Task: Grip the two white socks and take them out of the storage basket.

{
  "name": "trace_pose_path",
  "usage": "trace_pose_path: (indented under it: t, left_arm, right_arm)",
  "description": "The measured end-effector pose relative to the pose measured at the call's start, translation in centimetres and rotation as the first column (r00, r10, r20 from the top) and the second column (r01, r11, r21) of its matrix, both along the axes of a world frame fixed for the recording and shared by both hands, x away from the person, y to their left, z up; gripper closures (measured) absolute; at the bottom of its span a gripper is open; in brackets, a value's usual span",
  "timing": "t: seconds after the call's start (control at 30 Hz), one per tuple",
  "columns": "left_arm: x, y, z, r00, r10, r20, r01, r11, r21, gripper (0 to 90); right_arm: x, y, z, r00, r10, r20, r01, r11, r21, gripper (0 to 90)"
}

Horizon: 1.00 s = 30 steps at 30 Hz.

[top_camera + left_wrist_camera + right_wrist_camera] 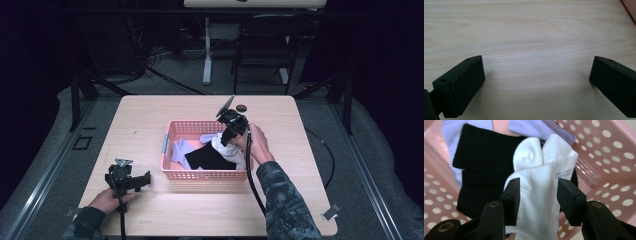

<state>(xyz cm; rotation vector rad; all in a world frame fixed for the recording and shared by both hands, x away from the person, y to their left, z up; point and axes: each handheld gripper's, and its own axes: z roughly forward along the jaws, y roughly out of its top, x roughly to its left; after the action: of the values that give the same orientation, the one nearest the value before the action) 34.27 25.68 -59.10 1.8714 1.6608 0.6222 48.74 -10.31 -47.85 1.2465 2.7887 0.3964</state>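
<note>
A pink perforated basket (pixel 200 175) stands at the middle of the wooden table (pixel 145 125) and holds socks: a white sock (pixel 233 153), a black one (pixel 210 157) and pale lilac ones (pixel 181 150). My right gripper (pixel 228 138) reaches down into the basket's right end. In the right gripper view the white sock (pixel 541 170) lies between its jaws (pixel 537 195), which stand apart on either side of it, over the black sock (pixel 481 152) and the basket wall (pixel 609 157). My left gripper (pixel 145 179) rests near the table's front left, open over bare wood (pixel 536 82).
A small dark round object (pixel 242 107) lies on the table just behind the basket. Beyond the far edge stand a dark chair (pixel 262 45) and a white table leg (pixel 207 50). Bare wood surrounds the basket on all sides.
</note>
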Motion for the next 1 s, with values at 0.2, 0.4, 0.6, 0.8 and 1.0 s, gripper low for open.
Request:
trace_pose_path:
  t: [0.2,0.4,0.6,0.8,1.0]
  left_arm:
    - [0.00,0.00,0.00,1.0000,0.000,0.000,0.000,1.0000,0.000,0.0]
    - [0.00,0.00,0.00,1.0000,0.000,0.000,0.000,1.0000,0.000,0.0]
    - [0.00,0.00,0.00,1.0000,0.000,0.000,0.000,1.0000,0.000,0.0]
    - [0.00,0.00,0.00,1.0000,0.000,0.000,0.000,1.0000,0.000,0.0]
    - [0.00,0.00,0.00,1.0000,0.000,0.000,0.000,1.0000,0.000,0.0]
  right_arm:
    - [0.16,0.34,-0.74,0.9998,-0.010,-0.017,0.010,0.9999,-0.004,62.7]
    - [0.09,0.49,-1.00,0.9999,-0.016,-0.006,0.016,0.9995,-0.028,80.9]
    - [-0.25,0.24,-0.51,0.9999,-0.011,0.008,0.011,0.9995,-0.029,83.7]
    - [-0.50,0.02,-0.39,0.9995,-0.031,0.010,0.031,0.9995,0.007,82.0]
    - [-0.45,-0.02,-0.29,0.9994,-0.029,0.017,0.029,0.9996,0.001,80.1]
